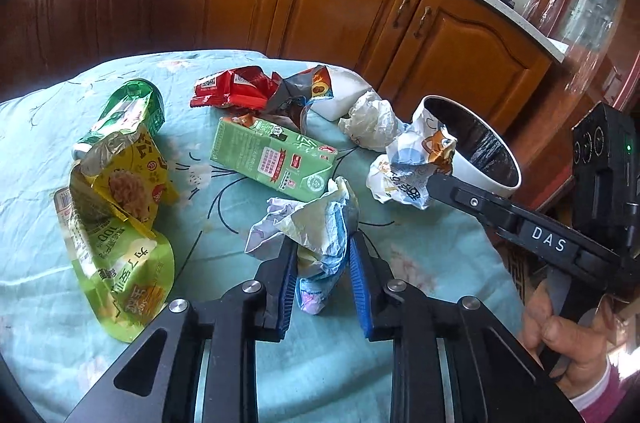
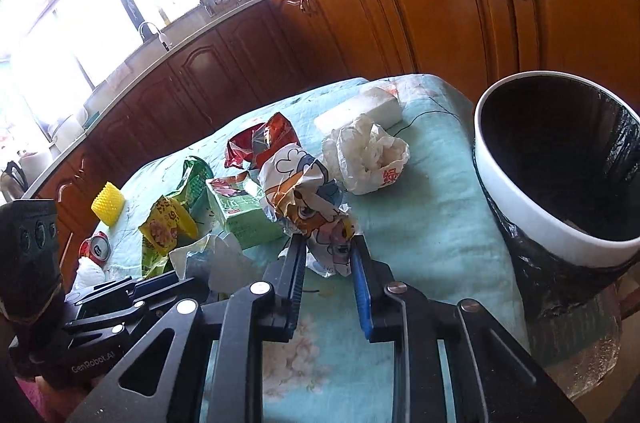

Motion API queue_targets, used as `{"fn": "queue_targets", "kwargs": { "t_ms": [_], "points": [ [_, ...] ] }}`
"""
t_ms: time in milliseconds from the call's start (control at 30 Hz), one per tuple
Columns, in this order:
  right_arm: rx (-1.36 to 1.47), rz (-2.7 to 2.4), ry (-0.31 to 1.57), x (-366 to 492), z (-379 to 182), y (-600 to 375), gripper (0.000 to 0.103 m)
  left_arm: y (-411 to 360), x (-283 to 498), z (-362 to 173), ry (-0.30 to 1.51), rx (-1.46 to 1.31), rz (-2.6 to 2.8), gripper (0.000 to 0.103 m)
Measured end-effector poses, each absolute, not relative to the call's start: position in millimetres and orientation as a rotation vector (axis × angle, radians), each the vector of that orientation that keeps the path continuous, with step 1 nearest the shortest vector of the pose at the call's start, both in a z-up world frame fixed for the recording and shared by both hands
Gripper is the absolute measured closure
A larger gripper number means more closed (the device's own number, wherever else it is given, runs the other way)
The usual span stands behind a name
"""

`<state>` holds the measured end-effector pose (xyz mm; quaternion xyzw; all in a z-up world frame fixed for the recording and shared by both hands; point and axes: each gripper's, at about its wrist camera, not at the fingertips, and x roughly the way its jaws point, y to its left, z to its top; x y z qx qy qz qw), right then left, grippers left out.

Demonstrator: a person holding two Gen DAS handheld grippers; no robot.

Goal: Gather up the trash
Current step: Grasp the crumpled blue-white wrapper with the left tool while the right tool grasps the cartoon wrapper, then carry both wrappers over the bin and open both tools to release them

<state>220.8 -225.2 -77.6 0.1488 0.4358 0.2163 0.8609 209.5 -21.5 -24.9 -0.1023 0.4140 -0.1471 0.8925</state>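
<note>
Both tongs straddle crumpled paper — left tongs (image 1: 323, 265) around a pale wad (image 1: 308, 223), right tongs (image 2: 326, 263) seemingly pinching the cartoon wrapper (image 2: 304, 199) — bin (image 2: 560, 159) waits alongside for drops

Two tongs (image 1: 322, 265), one bin (image 2: 560, 175), one carton (image 1: 276, 159).

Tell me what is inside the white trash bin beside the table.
The white trash bin holds a black liner bag that covers its inner wall. No trash shows inside it in either view, but the bottom is dark and hidden.
</note>
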Motion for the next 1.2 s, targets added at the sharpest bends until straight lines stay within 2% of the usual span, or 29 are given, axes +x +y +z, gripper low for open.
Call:
{"fn": "queue_targets", "kwargs": {
  "t_ms": [533, 1200],
  "points": [
    [0.371, 0.342, 0.856, 184, -55, -287, 0.080, -62, 199, -1, 0.822, -0.175, -0.408, 0.080],
    [0.417, 0.210, 0.811, 186, -49, -355, 0.080, -127, 229, 12, 0.782, -0.104, -0.511, 0.080]
  ]
}}
